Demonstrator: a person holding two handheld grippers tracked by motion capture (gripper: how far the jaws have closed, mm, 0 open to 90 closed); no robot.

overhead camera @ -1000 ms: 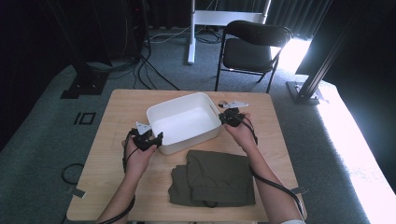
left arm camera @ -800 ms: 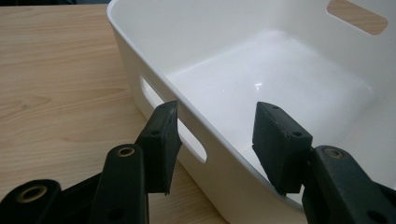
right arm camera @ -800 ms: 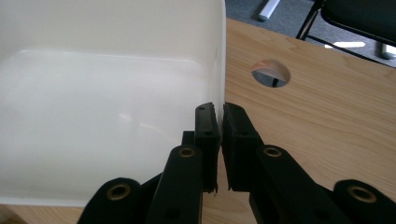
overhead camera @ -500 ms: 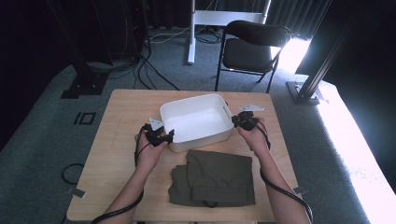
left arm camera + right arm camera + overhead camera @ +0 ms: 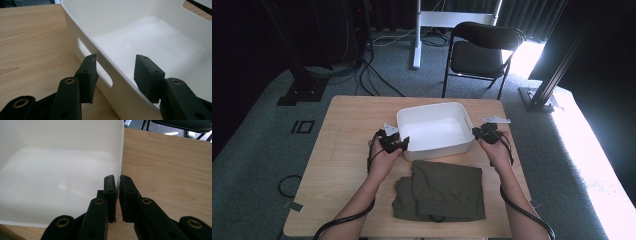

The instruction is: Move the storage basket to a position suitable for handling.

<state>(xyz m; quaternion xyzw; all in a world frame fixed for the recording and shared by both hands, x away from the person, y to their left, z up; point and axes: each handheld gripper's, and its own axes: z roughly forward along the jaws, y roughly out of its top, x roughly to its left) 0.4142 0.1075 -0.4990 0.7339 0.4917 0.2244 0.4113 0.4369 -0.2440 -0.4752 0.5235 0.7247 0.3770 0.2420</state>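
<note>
White bin carried between two claws, clothes not yet packed

The white bin (image 5: pixel 435 130) sits at the worktop's (image 5: pixel 342 165) centre, just toward twelve o'clock of the folded olive garment (image 5: pixel 442 190), its near wall next to the fabric. At the bin's three o'clock end, the right claw (image 5: pixel 479 133) is pinched together on the thin rim, one jaw inside and one outside. At nine o'clock, the left claw (image 5: pixel 404 142) straddles the wall by the handle slot (image 5: pixel 96 66), jaws apart with daylight around the plastic; they have just been closing in. Judging by this, placing the bin seems nearly done; the garment lies untouched at six o'clock, still to be loaded. A black chair (image 5: pixel 482 50) stands beyond the worktop at one o'clock.
</note>
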